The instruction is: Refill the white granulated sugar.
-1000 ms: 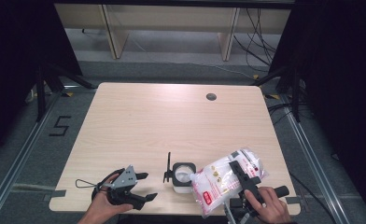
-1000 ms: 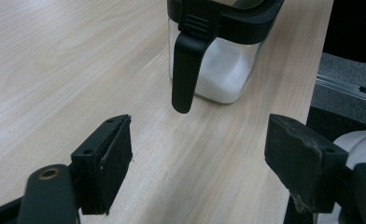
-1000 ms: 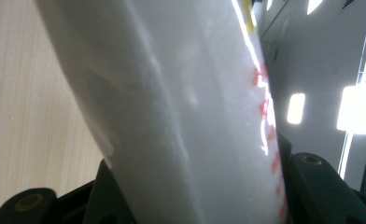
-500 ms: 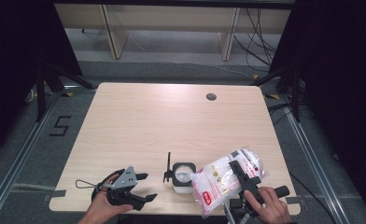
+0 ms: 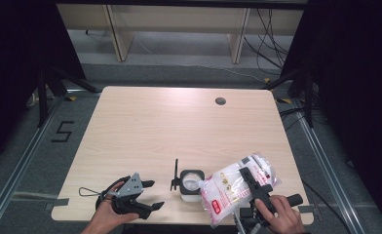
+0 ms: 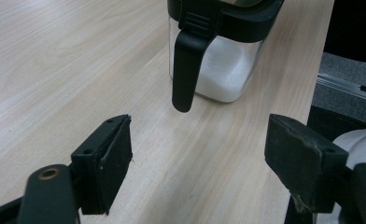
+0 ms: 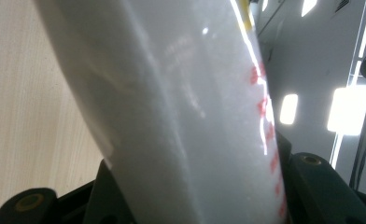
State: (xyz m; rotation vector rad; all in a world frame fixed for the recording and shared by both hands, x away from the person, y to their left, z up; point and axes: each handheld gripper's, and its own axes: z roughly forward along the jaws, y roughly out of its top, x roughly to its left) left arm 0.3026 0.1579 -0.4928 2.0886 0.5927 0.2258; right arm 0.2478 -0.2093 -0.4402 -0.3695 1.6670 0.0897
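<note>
Here, right gripper (image 5: 258, 191): clamps bag (image 5: 228, 187) near front table (image 5: 145, 126) edge.
Left gripper (image 5: 147, 195): spread, empty, facing jar (image 5: 191, 184).

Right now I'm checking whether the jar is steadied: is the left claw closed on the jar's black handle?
No: in the left gripper view the left claw stands open, and the jar's black handle hangs beyond its tips, untouched.

In the right gripper view the bag (image 7: 186, 112) runs past the top and bottom edges, its red print too blurred to read, and it hides the right tool's (image 7: 190, 186) pads. In the left gripper view the top edge cuts off the jar (image 6: 228, 60) above its handle.
</note>
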